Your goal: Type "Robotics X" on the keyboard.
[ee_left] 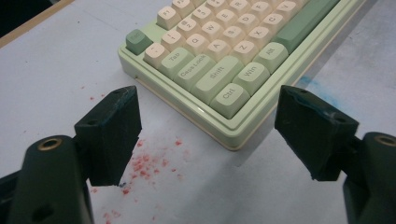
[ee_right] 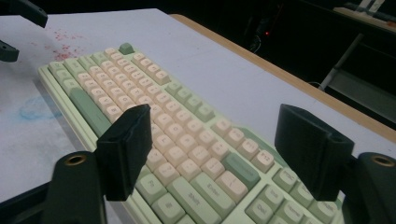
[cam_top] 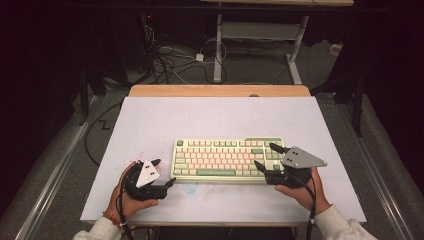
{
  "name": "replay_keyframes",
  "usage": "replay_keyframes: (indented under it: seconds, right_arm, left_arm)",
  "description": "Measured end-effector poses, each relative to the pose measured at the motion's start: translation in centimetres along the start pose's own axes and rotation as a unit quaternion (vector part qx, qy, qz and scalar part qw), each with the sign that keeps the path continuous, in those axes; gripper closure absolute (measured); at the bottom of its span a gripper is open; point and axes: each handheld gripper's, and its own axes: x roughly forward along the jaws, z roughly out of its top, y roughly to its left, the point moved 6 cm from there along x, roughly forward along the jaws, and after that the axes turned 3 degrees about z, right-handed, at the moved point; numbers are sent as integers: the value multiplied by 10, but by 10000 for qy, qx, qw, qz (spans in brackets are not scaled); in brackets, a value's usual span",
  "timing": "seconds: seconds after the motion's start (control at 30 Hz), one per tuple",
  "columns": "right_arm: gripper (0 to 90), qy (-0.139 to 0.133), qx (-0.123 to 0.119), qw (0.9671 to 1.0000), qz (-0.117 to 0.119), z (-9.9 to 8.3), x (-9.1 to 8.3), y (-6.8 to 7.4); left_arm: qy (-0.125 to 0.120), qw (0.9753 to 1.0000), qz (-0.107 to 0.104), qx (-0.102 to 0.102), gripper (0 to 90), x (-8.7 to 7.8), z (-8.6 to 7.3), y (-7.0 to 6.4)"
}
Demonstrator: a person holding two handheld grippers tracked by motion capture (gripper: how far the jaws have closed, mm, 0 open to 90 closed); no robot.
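Keyboard (cam_top: 227, 158) lying flat on the bench (cam_top: 150, 120), near its front edge, one gripper flanking each end.

Left gripper (cam_top: 163, 173) is hovering just off the keyboard's left end, jaws spread wide, holding nothing; the Ctrl corner is sitting between them in the left gripper view. Right gripper (cam_top: 263, 156) is hanging over the right-hand keys, jaws also gaping and empty. Red specks (ee_left: 144, 165) and a blue smear (ee_right: 35, 108) are marking the bench beside the keyboard.

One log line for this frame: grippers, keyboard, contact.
left gripper: open, off keyboard's left end | right gripper: open, over right end | keyboard: flat on table | contact: none seen
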Motion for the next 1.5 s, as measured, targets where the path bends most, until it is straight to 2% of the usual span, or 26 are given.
replay_keyframes:
  seconds: [0.03,0.27,0.3,0.37,0.43,0.57,0.7,0.83,0.93,1.0,1.07,1.17,1.33,1.5]
  right_arm:
    - [261,3,-8,10000,-53,-2,-3,-1]
    - [228,151,30,9992,-376,-25,-19,-7]
    - [227,166,45,9990,-402,-28,-20,-8]
    - [219,202,82,9989,-427,-34,-25,-9]
    - [219,269,107,9984,-475,-40,-28,-10]
    - [219,339,139,9978,-560,-49,-36,-10]
    - [219,412,99,9971,-638,-55,-41,-9]
    - [222,413,27,9966,-712,-57,-44,-8]
    - [224,467,17,9962,-730,-58,-44,-7]
    - [227,528,-83,9955,-784,-60,-41,-7]
    - [227,542,-36,9958,-740,-61,-39,-7]
    - [227,557,-14,9959,-717,-63,-38,-7]
    - [235,508,18,9957,-780,-61,-38,-10]
    - [235,519,-47,9957,-760,-62,-37,-9]
  left_arm:
    - [23,10000,-32,-65,217,-1,0,-1]
    - [-6,9998,-138,-158,236,-6,5,-1]
    - [-43,9998,-123,-123,241,-7,7,0]
    - [34,9996,-116,-239,281,-8,9,0]
    - [41,9993,-213,-292,297,-9,11,-1]
    - [82,9988,-358,-322,400,-9,14,-1]
    - [45,9975,-594,-389,588,-7,19,0]
    - [93,9964,-786,-309,783,-2,27,-3]
    - [103,9948,-996,-165,873,3,38,-8]
    - [131,9937,-1106,-80,875,7,45,-12]
    - [186,9934,-1131,31,875,13,50,-16]
    - [273,9924,-1194,92,876,21,58,-21]
    - [335,9917,-1217,229,876,35,71,-28]
    - [371,9901,-1293,396,876,48,84,-37]
